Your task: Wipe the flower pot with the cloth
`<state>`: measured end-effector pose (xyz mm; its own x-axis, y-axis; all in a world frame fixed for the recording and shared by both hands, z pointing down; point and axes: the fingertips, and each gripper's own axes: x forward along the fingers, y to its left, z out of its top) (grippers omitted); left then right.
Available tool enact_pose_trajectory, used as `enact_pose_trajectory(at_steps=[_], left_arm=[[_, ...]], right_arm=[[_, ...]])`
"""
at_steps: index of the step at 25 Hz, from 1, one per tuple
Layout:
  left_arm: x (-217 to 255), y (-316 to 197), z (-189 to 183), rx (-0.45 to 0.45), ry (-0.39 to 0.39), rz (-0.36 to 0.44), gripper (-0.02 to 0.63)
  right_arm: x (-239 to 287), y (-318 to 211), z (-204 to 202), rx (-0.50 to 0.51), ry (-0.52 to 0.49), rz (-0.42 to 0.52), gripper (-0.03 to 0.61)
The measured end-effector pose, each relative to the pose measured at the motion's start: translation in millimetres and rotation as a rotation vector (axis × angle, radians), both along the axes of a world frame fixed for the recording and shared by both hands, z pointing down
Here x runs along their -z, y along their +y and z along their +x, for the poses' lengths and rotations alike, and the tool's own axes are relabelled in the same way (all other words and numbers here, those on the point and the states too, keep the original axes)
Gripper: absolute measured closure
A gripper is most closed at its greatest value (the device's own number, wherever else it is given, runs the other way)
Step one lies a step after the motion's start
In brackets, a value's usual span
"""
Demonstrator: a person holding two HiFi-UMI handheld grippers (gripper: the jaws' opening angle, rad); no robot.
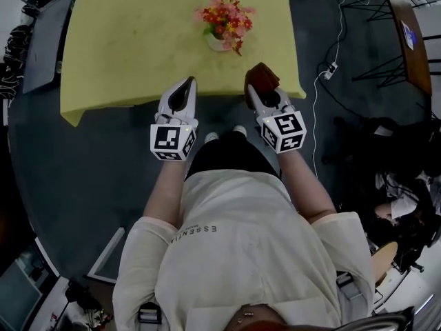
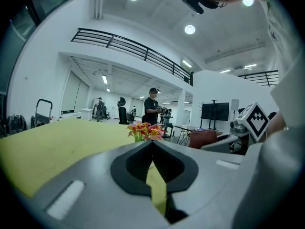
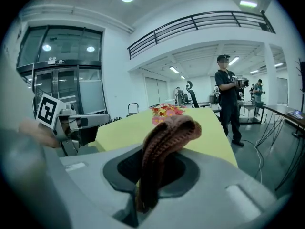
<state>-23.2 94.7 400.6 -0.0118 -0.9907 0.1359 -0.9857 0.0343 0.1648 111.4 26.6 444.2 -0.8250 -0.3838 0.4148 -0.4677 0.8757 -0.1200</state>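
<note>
Toward the upper middle of the head view, the flower pot stood on the yellow counter, pale under a spray of red and orange flowers, untouched and well apart from both tools. Below it, at the counter's near edge, the right gripper had its fingers pinched on a brown knitted cloth — the cloth rose from between them and flopped over at the top, with the flowers showing just behind it in the right gripper view. Lower left of the pot, the left gripper held nothing; its fingers were pressed together, tips meeting in its own view.

The step in hand looked like the approach: the cloth was gripped, and wiping had not yet begun. The next move would call for carrying the cloth up the frame to the pot's side and pressing it lightly there — and, since the pot looked small and light, probably for spreading the left fingers to steady it so the rubbing would not tip it or drag the blooms.
</note>
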Motion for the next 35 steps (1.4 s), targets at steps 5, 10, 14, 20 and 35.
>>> enact_pose_trajectory(at_steps=[5, 10, 14, 20, 35], left_arm=[[9.8, 18.9, 33.7, 0.022, -0.038, 0.002, 0.598], [28.3, 40.4, 67.6, 0.077, -0.049, 0.016, 0.598], [40.3, 61.1, 102.4, 0.158, -0.077, 0.024, 0.598], [47.0, 78.2, 146.6, 0.190, -0.089, 0.026, 0.598], [54.7, 105.5, 174.5, 0.259, -0.097, 0.053, 0.598]], right_arm=[[2.6, 22.7, 35.8, 0.006, -0.017, 0.021, 0.529], [11.2, 40.1, 69.0, 0.038, -0.027, 0.040, 0.531], [24.6, 53.0, 94.7, 0.085, -0.054, 0.071, 0.531], [33.5, 66.0, 129.3, 0.110, -0.084, 0.091, 0.532], [45.5, 88.5, 156.7, 0.162, -0.115, 0.133, 0.532]])
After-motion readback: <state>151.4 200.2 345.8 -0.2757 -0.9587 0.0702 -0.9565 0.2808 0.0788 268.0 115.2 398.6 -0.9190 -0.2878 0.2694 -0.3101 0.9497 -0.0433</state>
